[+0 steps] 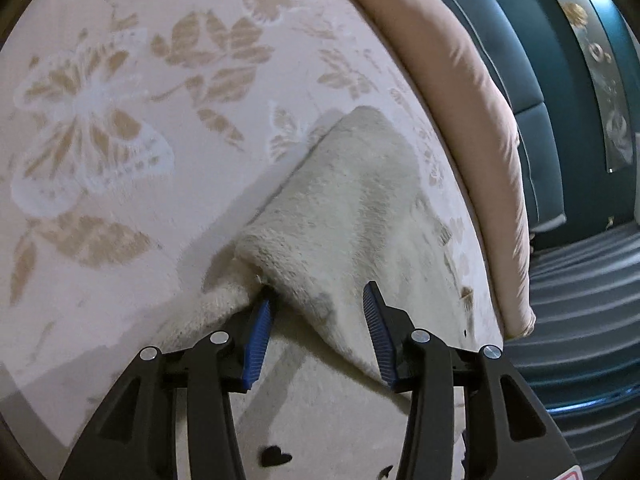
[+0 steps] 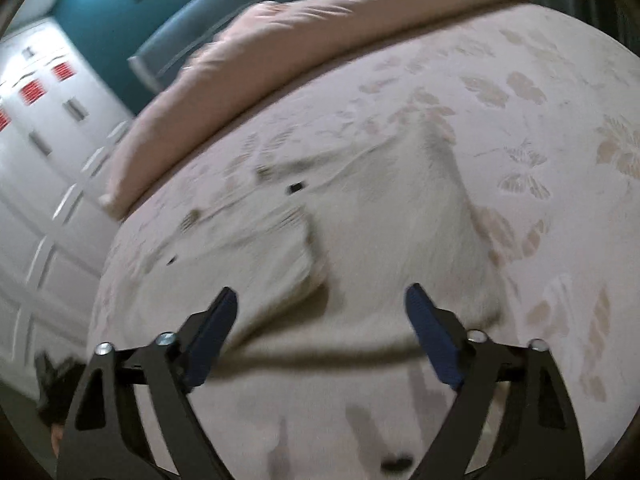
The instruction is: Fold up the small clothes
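The fleecy cream garment [image 1: 340, 208] lies on the bed [image 1: 120, 80], one part folded over. It looks soft, light and floppy, best pinched at a hemmed edge or corner. Left tool [image 1: 318, 312] and right tool [image 2: 322, 320] both stand apart, gripping nothing.

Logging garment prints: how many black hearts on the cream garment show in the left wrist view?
2. One whole black heart lies low between the left tool's arms; a second heart, cut by the arm, sits to its right. Folds may hide more.
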Tool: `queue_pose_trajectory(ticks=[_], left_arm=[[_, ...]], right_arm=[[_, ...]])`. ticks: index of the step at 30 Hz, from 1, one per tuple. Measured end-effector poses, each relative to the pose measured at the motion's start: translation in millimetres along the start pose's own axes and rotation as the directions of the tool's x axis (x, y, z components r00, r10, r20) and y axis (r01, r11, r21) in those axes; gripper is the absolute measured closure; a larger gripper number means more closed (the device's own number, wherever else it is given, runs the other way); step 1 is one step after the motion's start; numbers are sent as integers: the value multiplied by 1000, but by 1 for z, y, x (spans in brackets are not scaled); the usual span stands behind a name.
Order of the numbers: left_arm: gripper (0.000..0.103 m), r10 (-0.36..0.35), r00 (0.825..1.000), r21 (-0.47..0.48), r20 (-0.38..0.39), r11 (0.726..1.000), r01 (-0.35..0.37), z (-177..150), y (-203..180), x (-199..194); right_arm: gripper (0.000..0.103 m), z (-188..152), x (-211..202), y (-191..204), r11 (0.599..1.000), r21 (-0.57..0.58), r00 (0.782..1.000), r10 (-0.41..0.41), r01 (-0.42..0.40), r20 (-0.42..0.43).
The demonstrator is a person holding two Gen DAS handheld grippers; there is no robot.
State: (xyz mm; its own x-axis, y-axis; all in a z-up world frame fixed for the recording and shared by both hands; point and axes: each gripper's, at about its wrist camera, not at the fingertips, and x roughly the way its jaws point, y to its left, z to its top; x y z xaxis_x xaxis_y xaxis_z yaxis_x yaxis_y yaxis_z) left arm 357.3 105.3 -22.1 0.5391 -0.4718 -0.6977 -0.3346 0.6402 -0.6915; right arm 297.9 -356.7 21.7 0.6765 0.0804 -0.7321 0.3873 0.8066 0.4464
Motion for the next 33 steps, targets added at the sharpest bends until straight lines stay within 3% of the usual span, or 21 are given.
queue_pose_trajectory(ticks=[3,4,5,6,7,8,9,10,12,13,14,16,17,18,20,23,25,27,31,33], left_arm=[[63,3,1000,-6,18,1000,-3,10,-1,1],[64,10,1000,0,19,1000,-10,11,-2,2],[71,22,999,8,24,1000,-22,13,-4,3],[82,31,999,22,33,999,-32,13,-7,3],[90,42,998,39,43,998,-44,15,-8,4],[98,56,996,72,66,995,-61,17,-12,0],[98,64,994,97,88,993,-73,17,-15,-5],[98,65,991,121,113,990,-78,17,-18,-10],[98,82,984,183,155,977,-110,14,-25,-20],[98,93,983,202,161,971,-125,13,-26,-19],[98,105,983,216,151,967,-136,11,-24,-15],[98,133,984,216,116,964,-156,8,-17,-2],[98,152,984,214,98,962,-170,4,-14,6],[98,160,983,216,95,960,-177,0,-13,9],[98,170,977,249,130,948,-198,-8,-16,9],[97,186,972,292,144,930,-222,-12,-17,12],[96,189,971,299,146,927,-225,-11,-16,15],[96,194,970,307,150,923,-232,-12,-16,16],[92,183,968,334,170,914,-231,-14,-13,16],[92,157,971,336,177,918,-210,-16,-9,14]], right_arm=[[33,10,31,4,999,41,996,13,-10,-83],[40,11,37,5,999,39,995,12,-8,-102],[48,11,47,12,1000,21,991,-2,5,-133],[59,11,54,18,1000,-4,988,-12,11,-153],[97,12,58,31,998,-60,986,-26,16,-164],[95,14,51,42,996,-84,989,-15,2,-148],[95,16,38,48,996,-88,994,23,-33,-107],[96,22,11,58,988,-96,993,118,-120,-26],[96,25,-35,65,970,-129,971,218,-205,97],[96,23,-51,63,969,-147,963,222,-200,153],[96,20,-50,55,977,-155,970,172,-146,172],[97,12,-14,34,987,-159,996,18,-5,85],[97,2,25,12,986,-139,995,-94,87,-39],[97,-6,38,0,987,-124,990,-115,104,-84],[97,-7,16,-1,995,-95,999,-37,35,-25],[97,0,-17,4,995,-78,996,64,-60,56],[97,-2,-5,2,995,-96,1000,15,-13,20],[97,-11,30,-11,994,-100,994,-60,51,-92],[95,-13,-5,-5,998,-68,1000,-13,12,-10],[93,-15,-23,14,991,-126,998,-33,40,57]])
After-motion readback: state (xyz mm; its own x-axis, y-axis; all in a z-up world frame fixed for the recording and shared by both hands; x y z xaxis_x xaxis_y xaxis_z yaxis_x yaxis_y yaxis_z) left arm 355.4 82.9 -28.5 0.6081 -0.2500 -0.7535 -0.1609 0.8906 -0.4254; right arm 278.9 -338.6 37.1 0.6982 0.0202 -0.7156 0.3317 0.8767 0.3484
